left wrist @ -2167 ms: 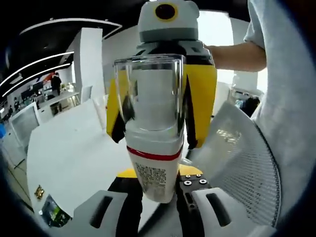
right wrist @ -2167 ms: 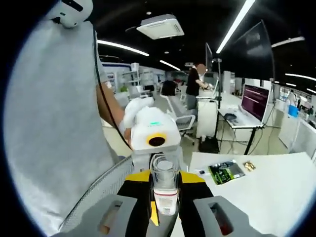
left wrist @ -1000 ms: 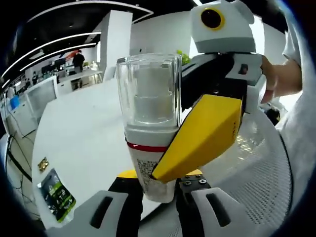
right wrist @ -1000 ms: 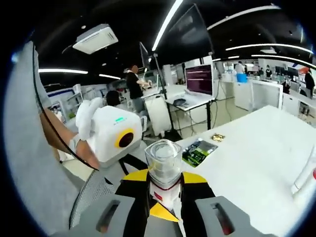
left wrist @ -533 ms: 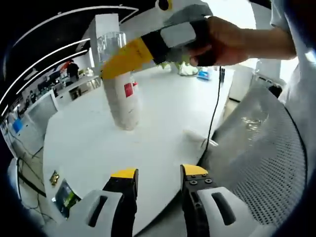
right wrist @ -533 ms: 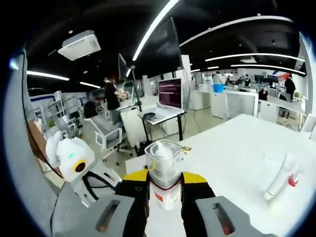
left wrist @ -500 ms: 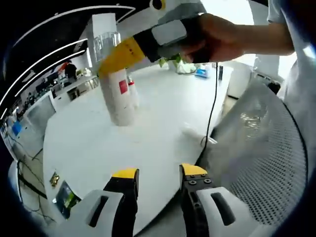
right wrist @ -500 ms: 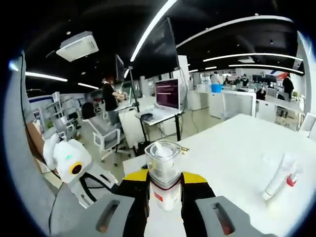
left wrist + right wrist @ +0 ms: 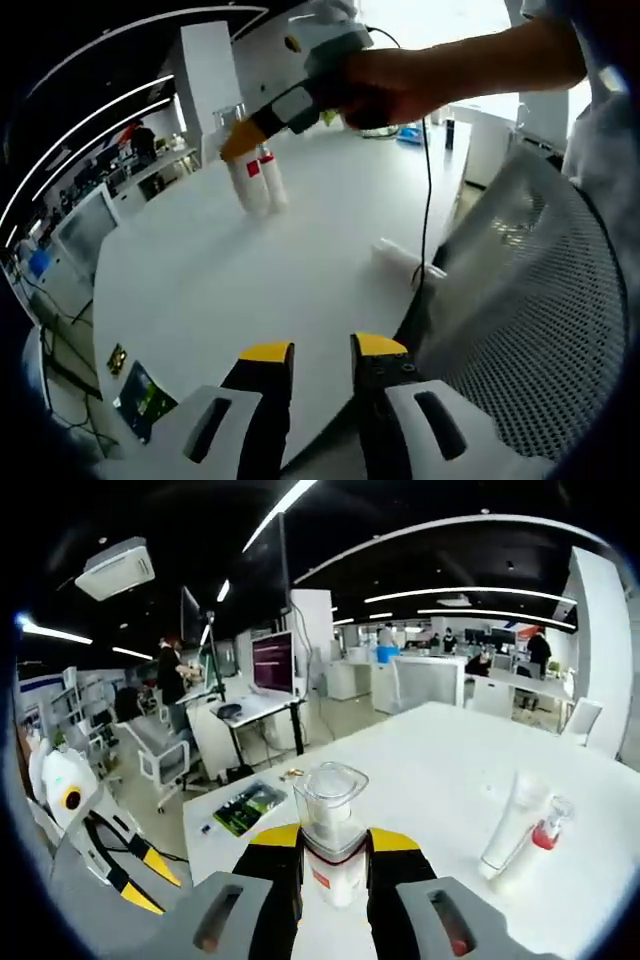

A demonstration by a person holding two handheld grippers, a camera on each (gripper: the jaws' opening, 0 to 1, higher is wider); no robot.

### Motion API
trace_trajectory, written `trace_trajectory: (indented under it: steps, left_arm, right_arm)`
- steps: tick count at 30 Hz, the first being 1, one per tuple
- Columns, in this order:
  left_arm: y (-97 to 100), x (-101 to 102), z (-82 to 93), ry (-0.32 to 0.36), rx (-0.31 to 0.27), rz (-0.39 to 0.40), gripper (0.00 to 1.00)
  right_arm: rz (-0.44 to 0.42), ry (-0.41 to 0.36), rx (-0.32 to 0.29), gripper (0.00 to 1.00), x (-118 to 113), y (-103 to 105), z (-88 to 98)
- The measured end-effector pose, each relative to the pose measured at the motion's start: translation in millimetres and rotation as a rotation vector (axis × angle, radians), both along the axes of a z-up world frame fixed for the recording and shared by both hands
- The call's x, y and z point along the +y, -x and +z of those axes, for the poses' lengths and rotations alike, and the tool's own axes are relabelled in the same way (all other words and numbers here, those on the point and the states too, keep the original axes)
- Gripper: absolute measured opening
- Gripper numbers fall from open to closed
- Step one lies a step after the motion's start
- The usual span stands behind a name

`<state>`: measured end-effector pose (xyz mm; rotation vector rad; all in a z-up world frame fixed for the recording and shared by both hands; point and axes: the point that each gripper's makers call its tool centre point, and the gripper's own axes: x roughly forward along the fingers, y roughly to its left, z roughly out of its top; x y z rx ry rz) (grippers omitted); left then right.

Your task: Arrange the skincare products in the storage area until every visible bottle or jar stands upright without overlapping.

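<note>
Right tongs [image 9: 334,852] hide bottle [image 9: 331,832] base, apparently.

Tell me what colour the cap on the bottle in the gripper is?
The cap is clear, see-through plastic, best seen in the right gripper view.

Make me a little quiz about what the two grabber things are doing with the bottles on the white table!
1. True or false: the right gripper is shut on the clear-capped bottle.
2. The left gripper is: A) holding a jar, B) holding nothing, C) holding a cable.
3. Fill in: in the right gripper view, a white tube stands on the table beside a small bottle with a ____ band.

Key: 1 true. 2 B. 3 red.
</note>
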<state>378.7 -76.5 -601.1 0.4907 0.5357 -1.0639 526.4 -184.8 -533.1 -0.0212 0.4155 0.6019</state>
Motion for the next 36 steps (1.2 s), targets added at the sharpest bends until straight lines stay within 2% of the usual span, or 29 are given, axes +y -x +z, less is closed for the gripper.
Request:
trace_trajectory:
  steps: [4, 6, 12, 15, 17, 20, 22, 23, 26, 28, 36]
  left_arm:
    - [-0.6, 0, 0.1, -0.006, -0.013, -0.007, 0.18]
    - [-3.8, 4, -4.6, -0.036, -0.012, 0.004, 0.15]
    - [-3.6, 5, -5.3, -0.039, -0.011, 0.006, 0.13]
    - [-5.1, 8, -10.2, -0.063, -0.003, 0.015, 0.12]
    - [-6.4, 9, -9.9, -0.057, 0.002, 0.026, 0.12]
    - [-4.1, 8, -10.6, -0.060, 0.005, 0.018, 0.11]
    - [-2.2, 7, -12.1, -0.068, 0.006, 0.005, 0.10]
    - [-1.9, 7, -12.6, -0.069, 0.007, 0.003, 0.10]
    - [-2.1, 8, -13.4, -0.072, 0.011, 0.005, 0.09]
    - [-2.7, 8, -14.4, -0.075, 0.014, 0.007, 0.09]
    - [-2.4, 9, -16.6, -0.090, 0.017, 0.006, 0.08]
  right_arm:
    - [-0.094, -0.017, 0.039, 0.17, -20, -7, -19.5]
    - [-0.098, 0.011, 0.025, 0.17, -26, -10, -25.3]
    - [-0.163, 0.066, -0.010, 0.17, -53, -22, -39.4]
    - [-0.190, 0.085, 0.007, 0.17, -64, -27, -52.0]
    - [-0.200, 0.126, -0.014, 0.17, -71, -31, -57.7]
    - [-0.237, 0.097, -0.001, 0.17, -78, -36, -64.4]
    - [-0.268, 0.014, -0.001, 0.17, -78, -40, -66.3]
    - [-0.269, -0.001, 0.004, 0.17, -78, -41, -68.4]
    - [-0.252, 0.080, 0.003, 0.17, -83, -44, -78.6]
    - [-0.250, 0.060, 0.010, 0.17, -83, -50, -82.3]
    - [-0.257, 0.080, 0.006, 0.17, -91, -63, -82.5]
